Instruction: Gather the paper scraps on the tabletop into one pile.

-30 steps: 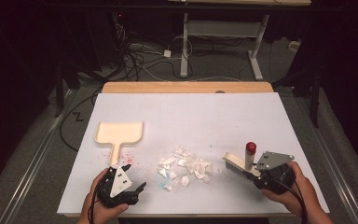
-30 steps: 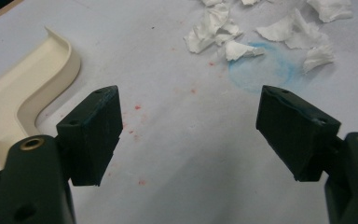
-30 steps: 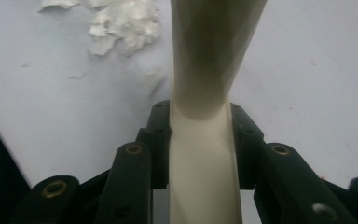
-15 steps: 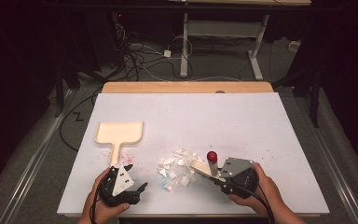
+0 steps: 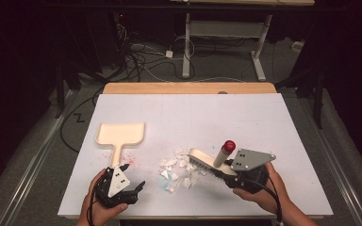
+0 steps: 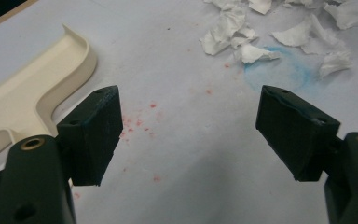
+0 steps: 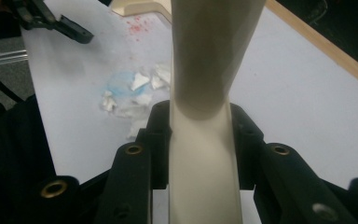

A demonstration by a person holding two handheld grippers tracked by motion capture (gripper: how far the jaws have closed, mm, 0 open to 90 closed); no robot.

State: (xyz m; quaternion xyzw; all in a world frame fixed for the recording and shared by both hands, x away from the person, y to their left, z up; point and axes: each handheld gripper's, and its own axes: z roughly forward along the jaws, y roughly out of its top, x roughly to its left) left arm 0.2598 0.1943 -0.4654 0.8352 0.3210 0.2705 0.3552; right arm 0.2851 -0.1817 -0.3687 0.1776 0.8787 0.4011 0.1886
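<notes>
Two grippers: right gripper clamps brush handle, bristles at paper scraps mid-table; left gripper spread, empty, nr dustpan handle. Risk: pan unheld w/ hard sweep, so scraps scatter or pan slides

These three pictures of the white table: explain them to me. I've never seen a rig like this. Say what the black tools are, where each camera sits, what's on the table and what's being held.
A person stands at a white table with a hand-held gripper in each hand, a two-jaw clamp that carries its own camera. The high view looks down from above. The other two pictures look along each tool's jaws.

The left hand-held gripper is open and holds nothing; it sits near the handle of a cream dustpan.

The right hand-held gripper is shut on a cream brush with a red-tipped handle, its head at a pile of torn paper scraps.

Red specks and a blue smudge mark the surface.
</notes>
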